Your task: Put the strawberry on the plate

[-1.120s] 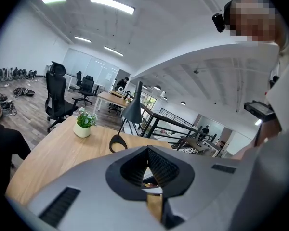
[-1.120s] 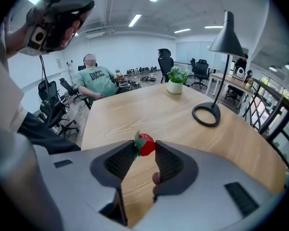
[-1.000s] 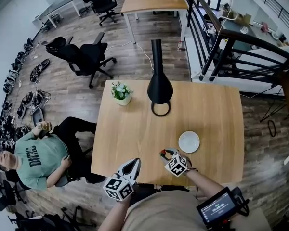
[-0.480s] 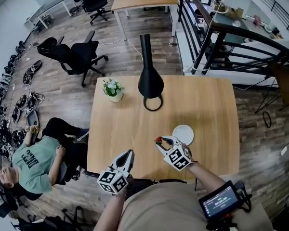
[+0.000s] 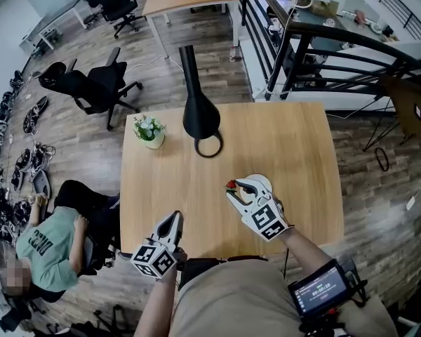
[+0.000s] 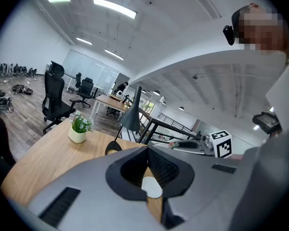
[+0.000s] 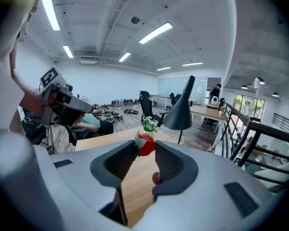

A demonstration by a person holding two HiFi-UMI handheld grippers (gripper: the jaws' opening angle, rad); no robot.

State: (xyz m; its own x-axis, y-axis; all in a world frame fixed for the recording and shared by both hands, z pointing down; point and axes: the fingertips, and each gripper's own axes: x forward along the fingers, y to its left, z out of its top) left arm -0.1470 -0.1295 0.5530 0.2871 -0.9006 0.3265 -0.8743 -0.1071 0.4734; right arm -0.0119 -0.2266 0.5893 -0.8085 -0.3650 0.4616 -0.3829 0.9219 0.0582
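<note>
My right gripper (image 5: 236, 190) is shut on a red strawberry (image 5: 231, 185) with green leaves and holds it up above the wooden table (image 5: 295, 153). In the right gripper view the strawberry (image 7: 147, 144) sits pinched between the two grey fingertips of the right gripper (image 7: 145, 149). The white plate lies beneath this gripper in the head view, and I cannot tell it apart from the gripper's white body. My left gripper (image 5: 171, 220) hovers at the table's near edge, jaws together and empty. In its own view the left gripper's (image 6: 147, 151) tips meet.
A black cone-shaped lamp (image 5: 196, 114) with a ring base and a small potted plant (image 5: 148, 130) stand at the table's far left. A person in a green shirt (image 5: 52, 248) sits left of the table. Office chairs (image 5: 91, 86) and a dark railing (image 5: 316, 41) lie beyond.
My right gripper has risen with the strawberry and moved from beside the plate to over it, covering it in the head view. The left gripper has hardly moved.
</note>
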